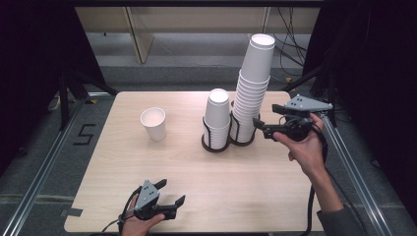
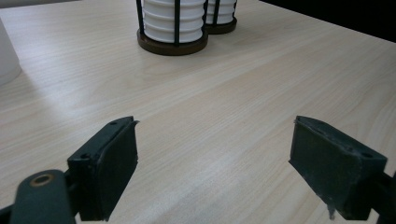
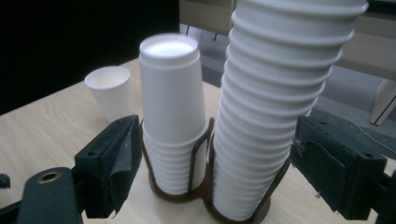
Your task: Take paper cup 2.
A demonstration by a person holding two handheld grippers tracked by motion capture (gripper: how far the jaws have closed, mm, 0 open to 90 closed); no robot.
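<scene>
A tall stack of white paper cups (image 1: pixel 253 88) and a shorter stack (image 1: pixel 217 115) stand in a black wire double holder (image 1: pixel 215 146) at the table's middle back. A single white cup (image 1: pixel 154 123) stands upright to their left. My right gripper (image 1: pixel 265 117) hovers open just right of the tall stack, above the table, jaws pointing left at it. In the right gripper view the tall stack (image 3: pixel 280 93) and the short stack (image 3: pixel 170 93) rise beyond the spread jaws, untouched. My left gripper (image 1: pixel 172 191) rests open near the front edge, nothing between its jaws.
The light wooden table (image 1: pixel 118 162) has bare room across its front and left. In the left gripper view the holder's base (image 2: pixel 173 44) lies well ahead and the single cup (image 2: pixel 7 56) is at the far left edge. Black frames and rails flank the table.
</scene>
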